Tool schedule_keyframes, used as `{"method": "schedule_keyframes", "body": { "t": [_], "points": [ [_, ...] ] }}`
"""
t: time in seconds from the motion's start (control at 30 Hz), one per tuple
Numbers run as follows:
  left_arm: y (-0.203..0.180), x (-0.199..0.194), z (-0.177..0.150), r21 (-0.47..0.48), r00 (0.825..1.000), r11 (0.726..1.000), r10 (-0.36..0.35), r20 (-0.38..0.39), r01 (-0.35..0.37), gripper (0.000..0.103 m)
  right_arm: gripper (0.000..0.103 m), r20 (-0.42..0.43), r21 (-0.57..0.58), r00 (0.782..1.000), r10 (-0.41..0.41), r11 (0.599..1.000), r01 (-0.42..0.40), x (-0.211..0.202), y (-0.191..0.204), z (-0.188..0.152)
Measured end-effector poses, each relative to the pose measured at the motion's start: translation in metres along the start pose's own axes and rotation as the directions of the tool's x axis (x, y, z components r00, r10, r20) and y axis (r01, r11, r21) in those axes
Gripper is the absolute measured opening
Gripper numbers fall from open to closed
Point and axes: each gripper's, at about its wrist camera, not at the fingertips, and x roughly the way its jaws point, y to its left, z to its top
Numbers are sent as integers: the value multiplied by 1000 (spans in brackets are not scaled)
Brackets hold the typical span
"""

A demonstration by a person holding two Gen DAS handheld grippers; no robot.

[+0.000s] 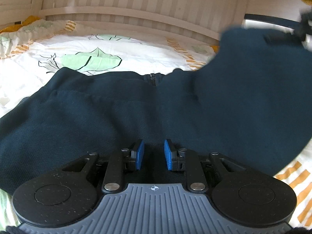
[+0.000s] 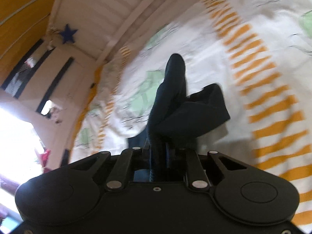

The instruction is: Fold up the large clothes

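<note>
A large dark navy zip-up garment (image 1: 117, 105) lies spread on the bed, its zipper (image 1: 153, 79) at the far edge. My left gripper (image 1: 154, 154) is open, its blue pads (image 1: 140, 154) low over the garment's near part, holding nothing. My right gripper (image 2: 158, 148) is shut on a bunched part of the same garment (image 2: 175, 105) and holds it lifted above the bed. In the left wrist view that lifted flap (image 1: 253, 68) rises at the right toward the blurred right gripper (image 1: 304, 31).
The bed has a white duvet (image 1: 87, 48) with green leaves and orange stripes. A pale slatted bed rail (image 1: 136, 5) runs along the far side. A wall with a blue star (image 2: 67, 33) and a bright window (image 2: 15, 132) lie beyond.
</note>
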Motion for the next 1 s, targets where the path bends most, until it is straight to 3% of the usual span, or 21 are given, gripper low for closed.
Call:
{"method": "schedule_keyframes", "body": {
  "t": [0.13,0.3,0.47,0.63,0.73,0.8,0.87,0.93,1.0],
  "points": [
    [11,-8,2,-29,1000,1000,-14,-28,13,24,24,-77,37,992,99,995,-96,42,28,-1],
    [27,-28,2,-55,998,998,-6,-65,3,23,24,-193,41,964,182,983,-177,110,66,-13],
    [45,-53,-6,-105,994,994,-18,-109,7,22,24,-319,10,933,166,985,-172,183,87,-33],
    [54,-79,-16,-111,989,994,-10,-150,-6,24,25,-419,-49,905,68,994,-97,244,79,-57],
    [60,-89,-24,-125,983,992,-21,-183,-2,24,33,-444,-61,894,58,994,-95,260,71,-64],
    [65,-95,-26,-145,981,989,-30,-191,2,24,48,-448,-57,888,103,988,-144,260,77,-66],
    [65,-103,-24,-143,980,990,-44,-192,16,23,69,-449,-41,879,160,979,-199,253,86,-62],
    [65,-111,-19,-120,982,992,-58,-178,37,23,81,-445,-38,871,207,967,-250,240,96,-56],
    [57,-124,-15,-61,986,997,-65,-153,56,24,81,-426,-71,873,237,953,-293,224,110,-48]
  ]
}}
